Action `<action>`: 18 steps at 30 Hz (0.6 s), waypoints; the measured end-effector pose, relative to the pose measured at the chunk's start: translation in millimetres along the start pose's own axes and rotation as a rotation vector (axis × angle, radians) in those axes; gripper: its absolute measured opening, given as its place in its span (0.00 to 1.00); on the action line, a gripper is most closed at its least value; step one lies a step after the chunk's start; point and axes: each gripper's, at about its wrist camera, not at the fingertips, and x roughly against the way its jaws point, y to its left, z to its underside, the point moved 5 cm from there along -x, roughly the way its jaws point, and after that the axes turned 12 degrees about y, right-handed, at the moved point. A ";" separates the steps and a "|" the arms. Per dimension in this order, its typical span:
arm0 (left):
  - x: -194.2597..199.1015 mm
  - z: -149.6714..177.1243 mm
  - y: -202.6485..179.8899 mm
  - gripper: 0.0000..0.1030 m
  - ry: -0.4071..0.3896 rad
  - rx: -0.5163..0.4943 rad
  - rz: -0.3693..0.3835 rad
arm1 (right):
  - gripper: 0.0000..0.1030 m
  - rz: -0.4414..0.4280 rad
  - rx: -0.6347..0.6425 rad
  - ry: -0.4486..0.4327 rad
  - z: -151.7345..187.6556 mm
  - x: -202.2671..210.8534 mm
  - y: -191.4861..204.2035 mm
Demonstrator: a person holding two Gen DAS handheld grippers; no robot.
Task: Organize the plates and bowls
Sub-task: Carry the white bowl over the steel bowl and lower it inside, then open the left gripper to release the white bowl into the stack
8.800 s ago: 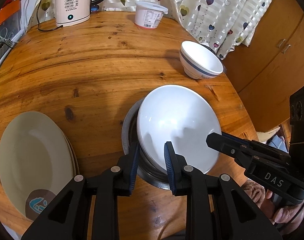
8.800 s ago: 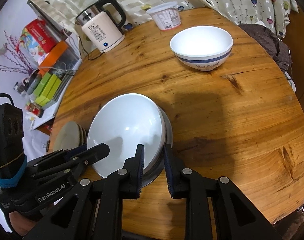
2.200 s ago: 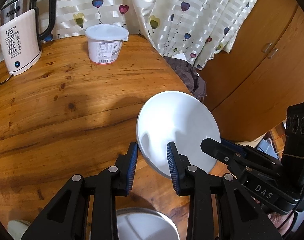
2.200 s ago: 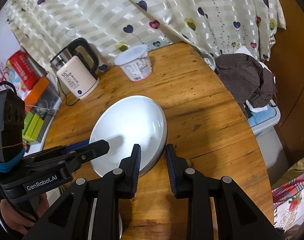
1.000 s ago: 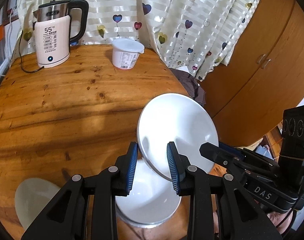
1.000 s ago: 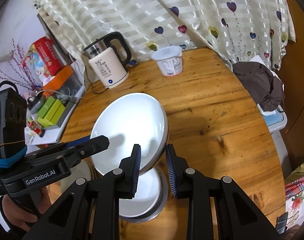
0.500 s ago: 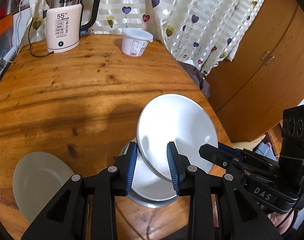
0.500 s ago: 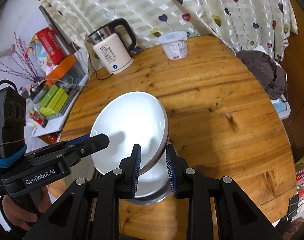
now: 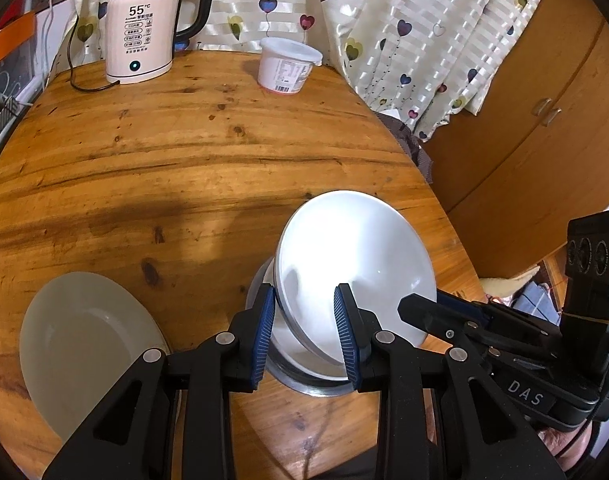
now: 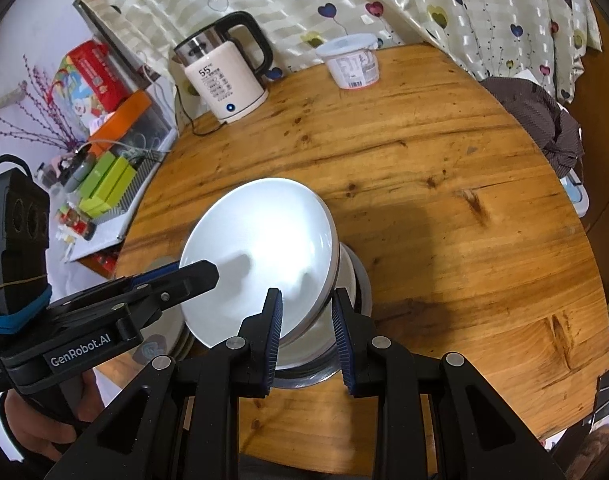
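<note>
A white bowl (image 9: pixel 356 256) is held tilted between both grippers, just above a bowl stack in a steel bowl (image 9: pixel 304 382). My left gripper (image 9: pixel 304 330) is shut on its near-left rim. My right gripper (image 10: pixel 306 330) is shut on its near-right rim; the bowl (image 10: pixel 260 252) fills the middle of the right wrist view, with the steel bowl (image 10: pixel 316 376) under it. A stack of cream plates (image 9: pixel 84 344) lies on the table to the left of the stack and shows partly in the right wrist view (image 10: pixel 176 344).
A round wooden table (image 9: pixel 184 160) carries an electric kettle (image 9: pixel 144 36) and a lidded plastic tub (image 9: pixel 286 64) at the far edge. A curtain and a wooden cabinet (image 9: pixel 536 120) stand behind and right. Clutter (image 10: pixel 104 168) lies off the table's left side.
Both grippers have carried the white bowl back toward me and down, from high over the table to just above the stack in the steel bowl. The grip is unchanged.
</note>
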 end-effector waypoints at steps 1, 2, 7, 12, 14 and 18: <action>-0.9 0.7 0.2 0.30 0.004 0.001 -0.002 | 0.24 0.000 0.000 0.004 0.3 -0.9 -0.1; -1.3 1.0 0.2 0.30 0.005 0.000 -0.003 | 0.24 0.000 -0.001 0.006 0.9 -1.4 -0.2; -3.9 2.3 0.6 0.30 0.014 0.000 -0.004 | 0.24 -0.002 -0.007 0.019 3.4 -4.2 -2.4; -6.4 3.6 2.2 0.30 0.024 0.005 -0.005 | 0.24 -0.002 -0.010 0.030 4.0 -7.4 -3.1; -8.1 4.5 3.2 0.30 0.028 0.008 -0.006 | 0.24 -0.001 -0.008 0.033 4.1 -8.6 -3.2; -11.8 6.4 5.0 0.30 0.036 0.014 -0.009 | 0.24 0.001 -0.005 0.039 5.1 -10.5 -3.2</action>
